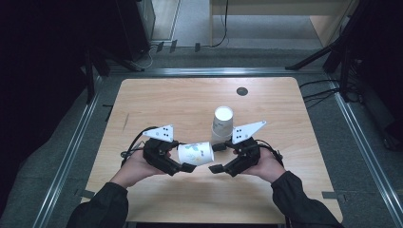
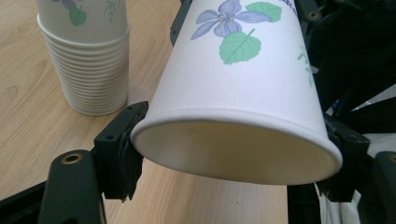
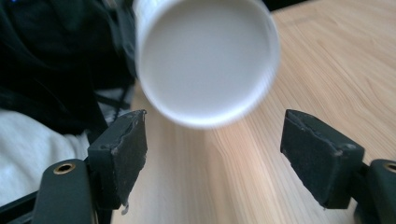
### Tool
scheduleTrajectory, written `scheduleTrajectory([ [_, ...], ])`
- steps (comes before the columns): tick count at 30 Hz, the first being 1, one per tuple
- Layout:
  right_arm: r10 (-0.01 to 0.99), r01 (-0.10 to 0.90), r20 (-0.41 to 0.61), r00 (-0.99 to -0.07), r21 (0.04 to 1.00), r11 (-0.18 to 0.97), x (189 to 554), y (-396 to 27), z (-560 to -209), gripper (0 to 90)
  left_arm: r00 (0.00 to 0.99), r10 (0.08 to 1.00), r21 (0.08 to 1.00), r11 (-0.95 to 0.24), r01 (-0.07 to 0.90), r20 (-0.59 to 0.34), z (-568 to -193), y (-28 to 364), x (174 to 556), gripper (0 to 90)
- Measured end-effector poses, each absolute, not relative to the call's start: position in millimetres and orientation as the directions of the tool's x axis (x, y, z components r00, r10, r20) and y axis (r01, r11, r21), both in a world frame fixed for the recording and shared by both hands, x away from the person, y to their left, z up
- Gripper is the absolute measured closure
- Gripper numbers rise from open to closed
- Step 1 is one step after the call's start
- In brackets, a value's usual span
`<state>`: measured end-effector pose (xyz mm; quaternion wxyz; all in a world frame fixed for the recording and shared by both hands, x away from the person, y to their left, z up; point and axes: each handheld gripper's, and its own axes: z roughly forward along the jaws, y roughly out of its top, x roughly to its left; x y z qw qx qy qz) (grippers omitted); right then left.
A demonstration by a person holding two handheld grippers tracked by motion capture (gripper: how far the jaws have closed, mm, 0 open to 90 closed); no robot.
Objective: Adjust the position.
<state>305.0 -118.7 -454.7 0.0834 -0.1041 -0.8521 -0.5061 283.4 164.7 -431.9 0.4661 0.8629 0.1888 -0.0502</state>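
One paper cup [image 2: 238,88] clamped in left tool [image 2: 229,144].

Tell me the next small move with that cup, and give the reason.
Probably draw the right gripper back from the cup's base, then let the left gripper turn the paper cup upright. The left jaws clamp the cup near its rim, on its side beside the cup stack; the right jaws stand open, clear of it.

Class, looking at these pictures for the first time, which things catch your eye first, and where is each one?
A flowered paper cup held on its side above the near part of the wooden table, clamped at its rim by the left gripper. The right gripper faces the cup's base with jaws open. Just behind, a stack of matching cups stands upside down.
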Motion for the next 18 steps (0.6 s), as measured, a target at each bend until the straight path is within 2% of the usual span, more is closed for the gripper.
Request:
scheduleTrajectory([
  [9,0.153,0.255,0.204,-0.967,0.823,0.508,305.4,-136.7,-455.2,23.0,0.934,0.247,0.721,-0.594,0.355,-0.257,-422.6,141.5,300.1,23.6],
  [15,0.174,0.271,0.212,-0.962,0.823,0.498,307.5,-143.1,-454.5,22.9,0.938,0.238,0.704,-0.620,0.346,-0.251,-415.6,133.9,306.2,23.6],
  [18,0.173,0.273,0.214,-0.961,0.821,0.502,308.7,-142.5,-456.0,22.9,0.940,0.252,0.667,-0.663,0.340,-0.228,-414.5,132.6,305.6,23.6],
])
